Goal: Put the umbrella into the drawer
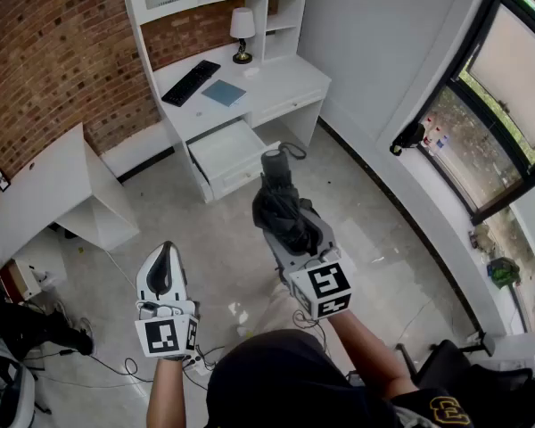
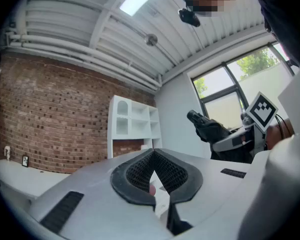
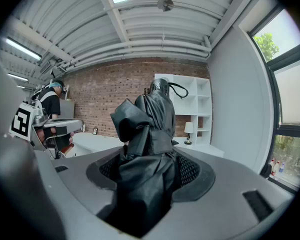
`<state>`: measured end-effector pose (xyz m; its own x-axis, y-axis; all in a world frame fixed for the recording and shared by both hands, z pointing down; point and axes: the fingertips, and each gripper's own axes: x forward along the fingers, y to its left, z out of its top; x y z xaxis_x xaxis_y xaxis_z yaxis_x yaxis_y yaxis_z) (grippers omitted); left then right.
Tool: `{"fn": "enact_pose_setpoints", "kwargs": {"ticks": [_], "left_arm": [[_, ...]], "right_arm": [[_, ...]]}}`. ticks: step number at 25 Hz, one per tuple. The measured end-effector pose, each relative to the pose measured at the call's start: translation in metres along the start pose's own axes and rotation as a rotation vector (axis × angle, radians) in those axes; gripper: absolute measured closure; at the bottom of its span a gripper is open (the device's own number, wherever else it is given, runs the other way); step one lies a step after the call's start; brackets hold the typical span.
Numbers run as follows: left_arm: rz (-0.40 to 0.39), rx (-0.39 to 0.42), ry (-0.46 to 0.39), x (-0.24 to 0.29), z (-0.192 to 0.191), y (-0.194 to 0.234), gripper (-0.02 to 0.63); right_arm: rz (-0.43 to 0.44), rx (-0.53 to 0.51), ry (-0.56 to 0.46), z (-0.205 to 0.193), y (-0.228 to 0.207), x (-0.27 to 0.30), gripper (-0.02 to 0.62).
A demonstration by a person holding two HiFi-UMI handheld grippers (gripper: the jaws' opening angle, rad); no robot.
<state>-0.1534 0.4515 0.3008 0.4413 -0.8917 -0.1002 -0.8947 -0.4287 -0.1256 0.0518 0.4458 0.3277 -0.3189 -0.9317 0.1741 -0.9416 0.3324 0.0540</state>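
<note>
The right hand-held gripper is clamped on the folded black fabric umbrella, held in mid-air over the floor, well short of the white table at the far wall. The table's white drawer stands open and looks bare. The left hand-held gripper has its jaws together on nothing.

Judged done: pick-up, drawer opening. Remaining: approach, placement, release. The drawer's far interior is hidden under the tabletop, and the umbrella's lower end is buried between the jaws.
</note>
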Motion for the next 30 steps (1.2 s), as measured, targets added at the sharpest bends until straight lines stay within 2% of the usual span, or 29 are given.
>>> {"fn": "enact_pose_setpoints", "kwargs": {"ticks": [4,7,9,12,13,16,24,30], "left_arm": [[-0.032,0.036,-0.019,0.016,0.005,0.000,0.588],[-0.031,0.041,-0.013,0.023,0.007,0.003,0.588],[-0.015,0.091,0.001,0.023,0.006,0.005,0.588],[-0.011,0.207,0.024,0.029,0.000,0.001,0.588],[-0.012,0.217,0.022,0.032,-0.001,0.000,0.588],[-0.022,0.188,0.002,0.036,-0.002,0.005,0.588],[0.006,0.099,-0.054,0.032,0.004,0.026,0.588],[-0.016,0.070,0.007,0.031,-0.005,0.035,0.588]], "right_arm": [[-0.071,0.007,-0.040,0.010,-0.011,-0.002,0.341],[-0.082,-0.017,-0.058,0.017,-0.008,0.000,0.341],[-0.071,-0.026,-0.062,0.019,-0.003,0.002,0.341],[-0.051,-0.024,-0.068,0.020,-0.003,0.003,0.341],[-0.043,-0.012,-0.071,0.020,-0.003,0.003,0.341],[-0.034,0.017,-0.077,0.020,0.000,0.003,0.341],[-0.033,-0.003,-0.070,0.020,0.021,0.014,0.340],[-0.036,-0.025,-0.064,0.027,0.027,0.020,0.340]]}}
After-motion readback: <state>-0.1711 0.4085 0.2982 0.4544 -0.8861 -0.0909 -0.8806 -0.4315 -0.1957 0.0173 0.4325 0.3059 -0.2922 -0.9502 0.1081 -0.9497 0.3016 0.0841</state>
